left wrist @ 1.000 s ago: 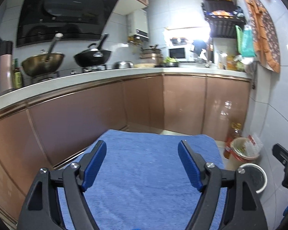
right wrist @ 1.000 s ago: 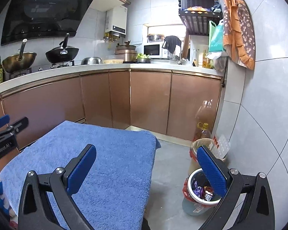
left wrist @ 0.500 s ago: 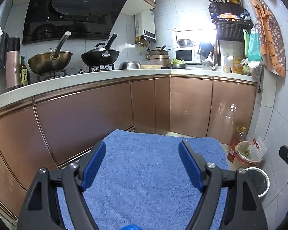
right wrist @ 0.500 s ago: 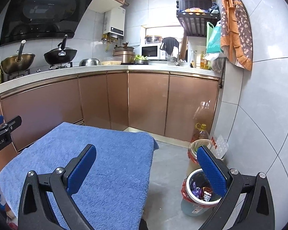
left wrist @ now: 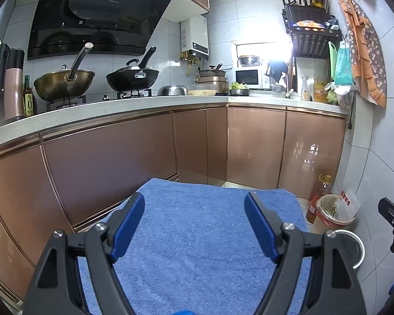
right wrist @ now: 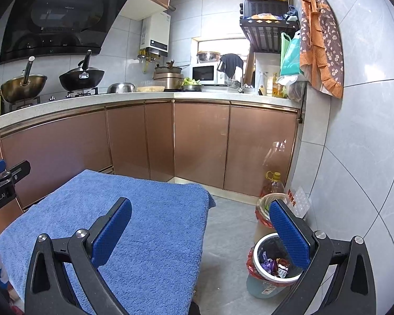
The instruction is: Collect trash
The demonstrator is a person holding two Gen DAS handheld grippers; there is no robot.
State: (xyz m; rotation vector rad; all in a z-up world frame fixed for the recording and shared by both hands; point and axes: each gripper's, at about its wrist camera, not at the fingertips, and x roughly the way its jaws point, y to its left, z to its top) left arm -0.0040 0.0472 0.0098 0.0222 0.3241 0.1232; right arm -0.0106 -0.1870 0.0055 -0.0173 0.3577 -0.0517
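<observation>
Left gripper (left wrist: 194, 227): jaws spread wide with nothing between the blue pads; held low and tilted slightly downward over the blue towel (left wrist: 197, 241), aimed at its far edge.
Right gripper (right wrist: 201, 233): jaws likewise spread and empty; tilted slightly downward over the towel's right edge, its left finger above the cloth, its right finger in line with the bins on the floor.
Gripper relation: side by side, apart; each shows at the margin of the other's view.
Blue towel: covers the near surface; no trash lies on the visible part.
Trash bin (right wrist: 274, 270): white-rimmed, on the grey floor beside the towel's right edge, close to the tiled wall; crumpled wrappers (right wrist: 275, 263) lie inside.
Second bin (right wrist: 264, 212): red-lined, just behind the first, filled with scraps.
Oil bottle (right wrist: 273, 185): upright, behind the second bin, in front of the copper cabinets (right wrist: 199, 141).
Counter (left wrist: 149, 103): L-shaped, white; two woks (left wrist: 132, 77) stand on the hob at its left end, a microwave (right wrist: 205, 73) in the far corner.
</observation>
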